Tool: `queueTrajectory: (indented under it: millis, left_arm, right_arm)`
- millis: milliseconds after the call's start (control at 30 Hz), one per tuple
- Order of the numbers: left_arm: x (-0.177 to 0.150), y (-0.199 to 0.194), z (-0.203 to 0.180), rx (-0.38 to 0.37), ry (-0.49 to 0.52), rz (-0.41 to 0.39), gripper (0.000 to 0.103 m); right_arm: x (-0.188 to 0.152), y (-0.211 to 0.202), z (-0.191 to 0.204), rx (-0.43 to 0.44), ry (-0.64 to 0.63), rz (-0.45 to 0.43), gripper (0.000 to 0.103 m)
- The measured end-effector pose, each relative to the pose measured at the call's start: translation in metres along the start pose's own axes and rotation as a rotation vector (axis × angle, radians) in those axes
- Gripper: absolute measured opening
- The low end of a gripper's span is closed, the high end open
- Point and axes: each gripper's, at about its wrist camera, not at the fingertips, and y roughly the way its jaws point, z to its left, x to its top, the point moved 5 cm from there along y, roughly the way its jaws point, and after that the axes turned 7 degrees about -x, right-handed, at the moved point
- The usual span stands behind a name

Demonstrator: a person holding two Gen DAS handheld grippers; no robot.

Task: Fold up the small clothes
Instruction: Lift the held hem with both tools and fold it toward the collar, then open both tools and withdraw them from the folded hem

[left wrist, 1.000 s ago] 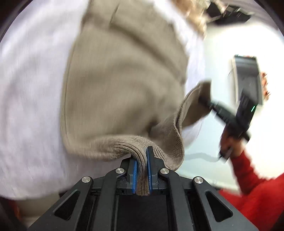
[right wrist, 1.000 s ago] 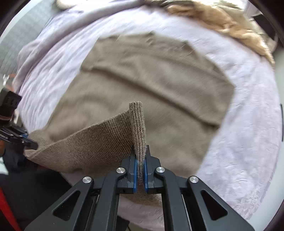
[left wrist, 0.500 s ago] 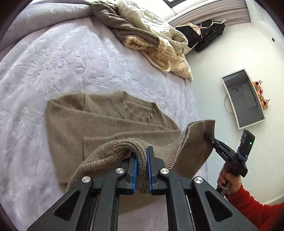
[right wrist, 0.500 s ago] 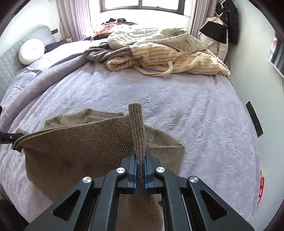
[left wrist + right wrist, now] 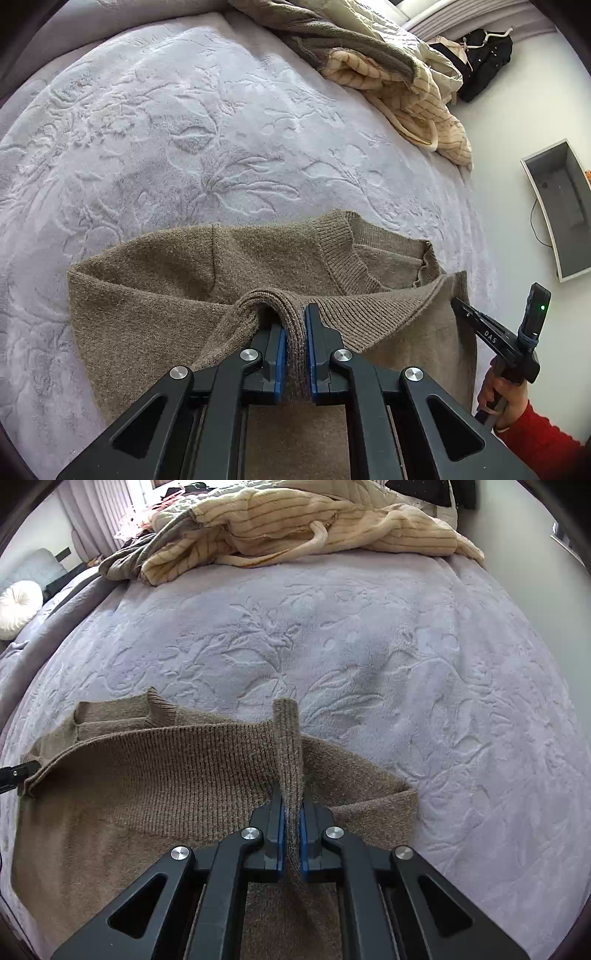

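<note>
Both the left gripper (image 5: 294, 354) and right gripper (image 5: 290, 834) are pinching the brown sweater's (image 5: 155, 295) ribbed hem (image 5: 192, 771); I'd be laying it level just ahead, against the neckline (image 5: 343, 254).

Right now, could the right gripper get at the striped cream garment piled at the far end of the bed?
Probably not as things stand. The right gripper is shut on the brown sweater, so it is occupied. The striped cream garment lies across bare bedspread with nothing between, but it looks well beyond the sweater.
</note>
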Motion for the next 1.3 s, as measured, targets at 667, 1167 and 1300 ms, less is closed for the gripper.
queueTrajectory:
  millis: [667, 1167, 1300]
  left_arm:
    - [-0.016, 0.011, -0.047, 0.133, 0.239, 0.025, 0.065]
    - [-0.004, 0.005, -0.017, 0.223, 0.164, -0.009, 0.065]
    - [-0.022, -0.016, -0.011, 0.283, 0.159, -0.009, 0.065]
  right_arm:
    - [-0.014, -0.032, 0.0, 0.125, 0.076, 0.016, 0.021]
    - [-0.002, 0.0, -0.03, 0.041, 0.184, 0.014, 0.03]
    - [-0.012, -0.017, -0.03, 0.022, 0.164, 0.007, 0.034]
